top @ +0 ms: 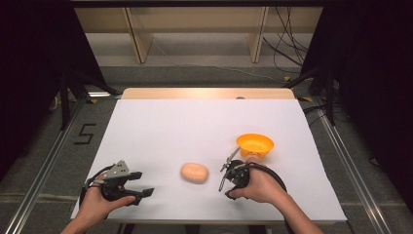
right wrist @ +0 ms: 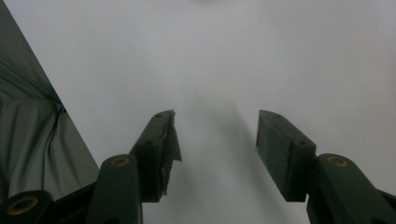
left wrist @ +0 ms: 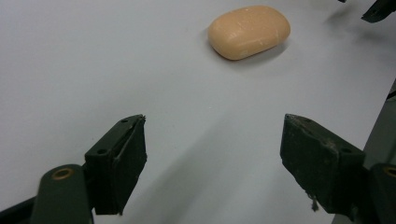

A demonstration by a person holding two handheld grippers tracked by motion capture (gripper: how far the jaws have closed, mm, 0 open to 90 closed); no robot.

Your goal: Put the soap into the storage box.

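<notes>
Table (top: pixel 160 122), white top, wooden strip along the far edge.

Item 1: soap bar (top: pixel 195 172), peach-coloured, rounded, lying flat near the front middle of the table, between the two grippers and touching neither. In the left gripper view the soap bar (left wrist: pixel 249 31) lies ahead of the jaws and off to the right, bare table all round it; nothing stands between it and that gripper.

Item 2: bowl (top: pixel 255 145), orange, upright, right of the soap and farther back, just beyond the right hand.

Item 3: left gripper (top: pixel 139 184), held low at the front left corner, jaws spread wide and empty, pointing right toward the soap. Its own view shows the left gripper (left wrist: pixel 212 140) with only white surface between the pads.

Item 4: right gripper (top: pixel 225 176), held just right of the soap, jaws parted and empty. Its own view shows the right gripper (right wrist: pixel 215 133) over bare table, grey cloth at the left edge.

Surroundings: grey floor, metal rails either side, cables at the far right, a black "5" marked on the floor at left.
</notes>
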